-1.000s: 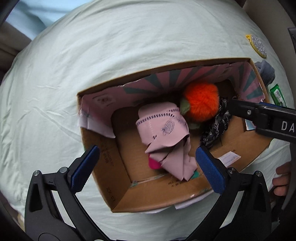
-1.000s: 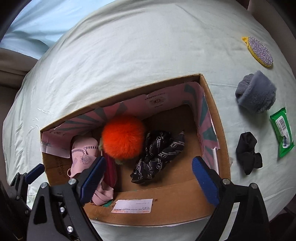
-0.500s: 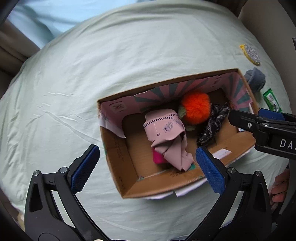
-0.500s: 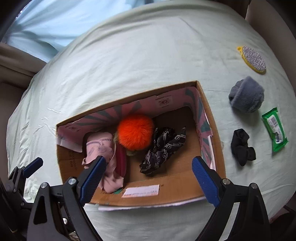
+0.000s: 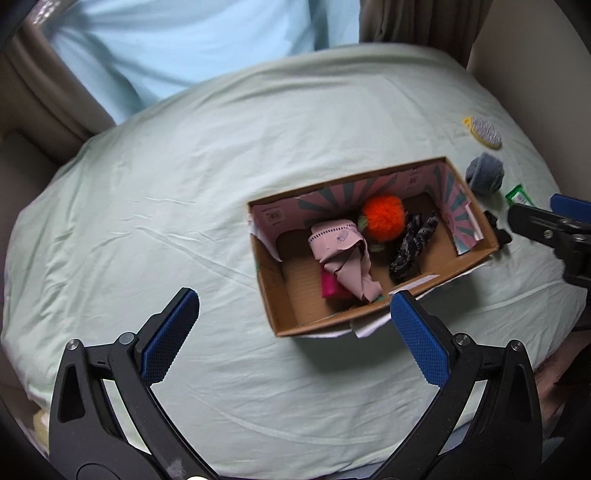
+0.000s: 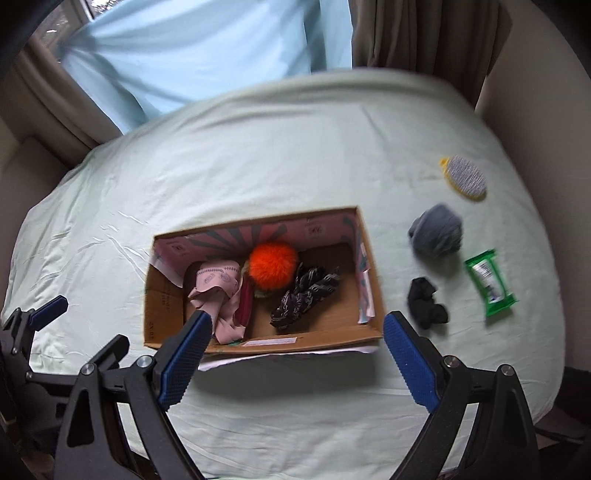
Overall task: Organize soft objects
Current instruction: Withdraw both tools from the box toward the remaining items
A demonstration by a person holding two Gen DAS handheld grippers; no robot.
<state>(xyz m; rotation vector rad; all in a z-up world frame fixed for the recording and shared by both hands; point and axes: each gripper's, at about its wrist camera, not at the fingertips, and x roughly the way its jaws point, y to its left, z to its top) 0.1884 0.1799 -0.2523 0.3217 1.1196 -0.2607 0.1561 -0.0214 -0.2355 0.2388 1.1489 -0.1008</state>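
An open cardboard box (image 5: pixel 280 310) (image 6: pixel 162 317) stands on a pale green bed. Inside lie a pink cloth (image 5: pixel 343 254) (image 6: pixel 218 291), an orange fluffy ball (image 5: pixel 382 218) (image 6: pixel 271 266) and a black patterned cloth (image 5: pixel 412 247) (image 6: pixel 304 297). To the right of the box lie a grey fluffy item (image 6: pixel 436 236) (image 5: pixel 484 175), a black cloth (image 6: pixel 426 302) and a green wipes pack (image 6: pixel 489 282). My left gripper (image 5: pixel 291 339) is open and empty, above and in front of the box. My right gripper (image 6: pixel 295 365) is open and empty, also above the box's near side.
A yellow-rimmed grey scrubber (image 6: pixel 465 177) (image 5: pixel 484 131) lies at the far right of the bed. Light blue curtain (image 6: pixel 207 48) and a brown curtain (image 6: pixel 424 33) hang behind the bed. A beige wall (image 6: pixel 546 110) borders the right side.
Both grippers have pulled back and up from the box, so the box looks smaller and the window and curtains have come into view. Both stay open and empty.
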